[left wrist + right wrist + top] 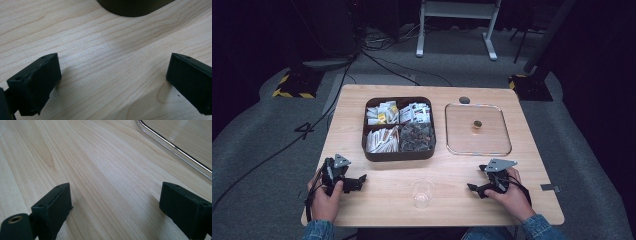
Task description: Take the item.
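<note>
The cup (422, 193) stands empty at the near table edge, between the two grippers and apart from both, so nothing looks started. The left gripper (360, 178) and right gripper (473, 187) rest on the table (532, 150), jaws apart and holding nothing. The box (399, 155) of sachets sits full beyond, its clear lid (477, 148) set beside it.

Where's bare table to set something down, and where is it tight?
Bare wood lies between the left gripper and the clear cup, and between the cup and the right gripper. Tight: the narrow gap between the brown box and the clear lid.
</note>
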The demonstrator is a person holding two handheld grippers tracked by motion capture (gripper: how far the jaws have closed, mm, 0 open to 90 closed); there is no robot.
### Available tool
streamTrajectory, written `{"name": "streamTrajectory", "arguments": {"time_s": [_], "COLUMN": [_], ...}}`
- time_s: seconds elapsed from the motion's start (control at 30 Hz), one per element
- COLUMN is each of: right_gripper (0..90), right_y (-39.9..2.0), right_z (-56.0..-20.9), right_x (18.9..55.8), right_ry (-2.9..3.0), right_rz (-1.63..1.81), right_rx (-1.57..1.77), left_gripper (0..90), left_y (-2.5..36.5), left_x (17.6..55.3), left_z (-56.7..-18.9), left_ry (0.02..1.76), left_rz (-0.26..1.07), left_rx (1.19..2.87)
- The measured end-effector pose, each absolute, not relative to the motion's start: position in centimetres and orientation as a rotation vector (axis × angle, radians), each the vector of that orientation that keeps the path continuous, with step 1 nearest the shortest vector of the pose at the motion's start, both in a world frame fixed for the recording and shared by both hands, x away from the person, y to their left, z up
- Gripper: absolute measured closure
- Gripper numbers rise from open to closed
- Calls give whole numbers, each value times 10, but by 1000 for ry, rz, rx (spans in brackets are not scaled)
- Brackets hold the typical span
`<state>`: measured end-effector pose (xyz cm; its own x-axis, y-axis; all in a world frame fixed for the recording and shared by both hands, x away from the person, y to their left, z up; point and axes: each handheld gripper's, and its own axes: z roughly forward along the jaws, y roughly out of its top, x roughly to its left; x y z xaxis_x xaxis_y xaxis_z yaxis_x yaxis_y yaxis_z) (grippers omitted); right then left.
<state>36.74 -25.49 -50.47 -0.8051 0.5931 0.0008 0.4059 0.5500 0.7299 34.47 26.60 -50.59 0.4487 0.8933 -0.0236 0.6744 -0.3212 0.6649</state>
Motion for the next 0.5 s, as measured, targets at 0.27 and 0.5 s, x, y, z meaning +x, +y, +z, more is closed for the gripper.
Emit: {"name": "streamTrajectory", "arguments": {"time_s": [0.27,0.5], "right_gripper": [106,106], "right_y": [-255,-255], "right_z": [-505,-505], "right_x": [367,366], "right_ry": [2543,2540], "right_rz": [1100,1097], "right_rx": [833,839], "left_gripper": [0,0], "left_y": [266,267], "left_x": [345,345], "left_z": [-506,-506], "left_ry": [1300,1292], "left_rz": [463,459], "left_rx": [2099,2104]}}
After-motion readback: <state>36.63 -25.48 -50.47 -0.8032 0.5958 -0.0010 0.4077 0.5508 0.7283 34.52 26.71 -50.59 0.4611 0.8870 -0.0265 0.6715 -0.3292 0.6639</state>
